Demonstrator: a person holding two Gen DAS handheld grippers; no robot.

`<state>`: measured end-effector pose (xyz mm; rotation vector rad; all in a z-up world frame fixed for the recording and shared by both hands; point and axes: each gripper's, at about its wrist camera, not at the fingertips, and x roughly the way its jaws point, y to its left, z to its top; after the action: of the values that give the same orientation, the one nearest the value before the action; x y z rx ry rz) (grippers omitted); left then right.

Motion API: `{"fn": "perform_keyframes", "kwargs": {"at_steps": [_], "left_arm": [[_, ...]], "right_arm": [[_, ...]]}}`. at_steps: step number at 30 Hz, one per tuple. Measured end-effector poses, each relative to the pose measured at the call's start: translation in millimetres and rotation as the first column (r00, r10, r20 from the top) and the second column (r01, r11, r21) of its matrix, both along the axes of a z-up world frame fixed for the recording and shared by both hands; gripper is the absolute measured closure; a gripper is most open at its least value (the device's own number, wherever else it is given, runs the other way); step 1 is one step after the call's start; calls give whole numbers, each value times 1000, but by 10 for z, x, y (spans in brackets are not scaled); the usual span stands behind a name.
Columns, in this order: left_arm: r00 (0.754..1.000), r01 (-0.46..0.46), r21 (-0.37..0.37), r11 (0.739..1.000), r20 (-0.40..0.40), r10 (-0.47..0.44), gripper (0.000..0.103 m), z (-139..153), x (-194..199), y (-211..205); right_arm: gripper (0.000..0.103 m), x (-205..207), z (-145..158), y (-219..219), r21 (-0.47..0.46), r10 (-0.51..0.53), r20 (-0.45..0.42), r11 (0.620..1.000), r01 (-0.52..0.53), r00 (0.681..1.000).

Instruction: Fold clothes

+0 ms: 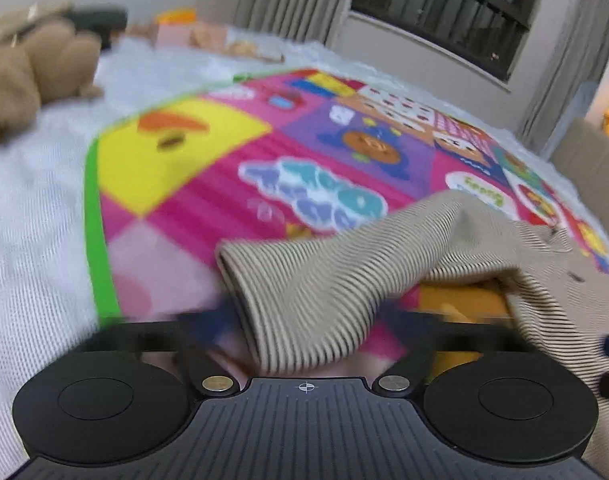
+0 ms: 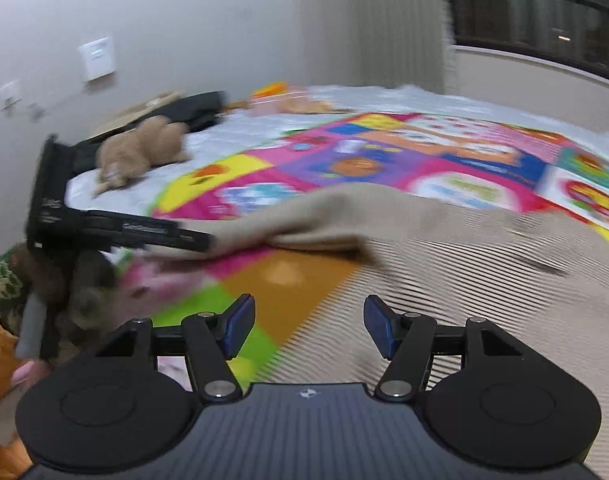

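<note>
striped sleeve (image 1: 304, 288) pinched in left tool (image 1: 304, 320); right tool (image 2: 306, 330) gapes above.

The left gripper (image 2: 200, 240) is clamping the striped garment's (image 2: 464, 280) sleeve, reaching in low; the right gripper (image 2: 307, 330) is hovering with jaws spread over that garment's edge

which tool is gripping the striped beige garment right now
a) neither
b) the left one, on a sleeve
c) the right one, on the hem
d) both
b) In the right wrist view the left tool is pinched on the sleeve end of the striped beige garment and lifts it off the colourful play mat, while the right tool stands open with nothing between its blue pads.
</note>
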<state>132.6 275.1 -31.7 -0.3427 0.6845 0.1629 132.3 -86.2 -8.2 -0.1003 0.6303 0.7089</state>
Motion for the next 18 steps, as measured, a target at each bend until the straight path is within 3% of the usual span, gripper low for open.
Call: {"fn": "perform_keyframes", "kwargs": {"at_steps": [2, 4, 6, 10, 12, 14, 18], "left_arm": [[998, -19, -6, 1000, 54, 19, 83, 198, 77, 91], [985, -77, 65, 995, 157, 66, 99, 505, 98, 171], [962, -137, 105, 985, 252, 107, 98, 765, 114, 287], [954, -223, 176, 959, 242, 177, 97, 867, 320, 372], [955, -232, 168, 958, 227, 191, 86, 848, 319, 284], [961, -193, 143, 971, 229, 157, 47, 820, 249, 84], [960, -26, 112, 993, 281, -7, 23, 787, 45, -518]], "right_arm": [[42, 116, -11, -361, -16, -98, -3, 995, 98, 995], [42, 224, -15, -714, -22, -198, -5, 980, 198, 980], [42, 295, -14, -1068, -19, -289, -4, 957, 289, 957], [42, 404, -50, -1651, -31, -428, 21, 903, 428, 904], [42, 495, -80, -1932, -51, -492, 56, 868, 495, 869], [42, 617, -96, -2256, -69, -559, 103, 821, 566, 823], [43, 901, -84, -2994, 10, -699, 114, 711, 703, 706]]}}
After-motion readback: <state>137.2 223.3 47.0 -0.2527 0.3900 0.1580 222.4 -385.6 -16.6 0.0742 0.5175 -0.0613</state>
